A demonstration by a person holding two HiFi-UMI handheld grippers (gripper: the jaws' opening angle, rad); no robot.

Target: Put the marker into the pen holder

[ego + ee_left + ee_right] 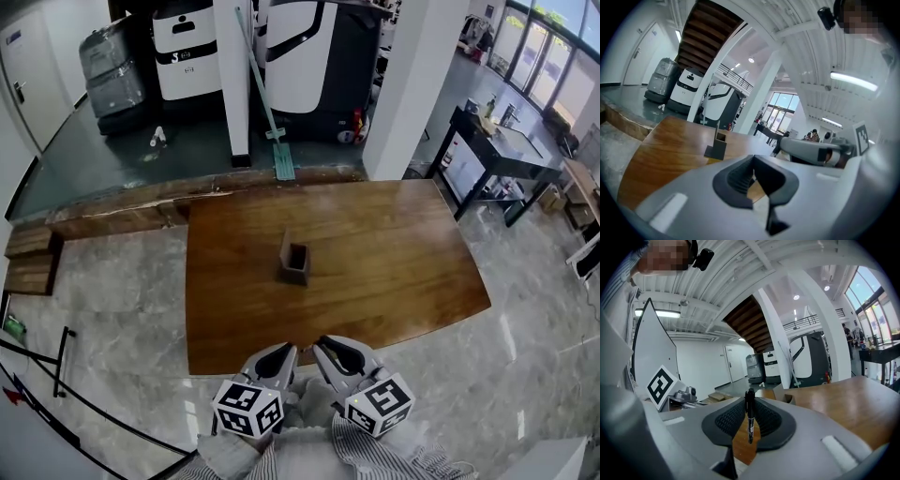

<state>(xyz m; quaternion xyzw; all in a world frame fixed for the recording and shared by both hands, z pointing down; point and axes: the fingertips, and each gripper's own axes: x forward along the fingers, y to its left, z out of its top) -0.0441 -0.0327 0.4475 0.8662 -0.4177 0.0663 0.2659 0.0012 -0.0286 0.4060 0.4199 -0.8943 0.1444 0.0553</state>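
A dark, square pen holder (293, 260) stands upright near the middle of the wooden table (394, 253). It also shows in the left gripper view (717, 146) and, partly hidden behind the jaw, in the right gripper view (786, 398). Both grippers hover side by side over the table's near edge, well short of the holder. My right gripper (750, 405) is shut on a thin black marker (749, 420), which stands upright between the pads. My left gripper (753, 161) is shut with nothing in it. From the head view, the left gripper (284, 353) and right gripper (324, 346) point forward, and the marker is hidden.
Grey marble floor (122, 300) surrounds the table. Past its far edge stand a white pillar (410, 84), a leaning mop (272, 112) and parked white-and-black machines (187, 47). A dark desk (497, 155) stands at the right, and black rails (56, 375) at the near left.
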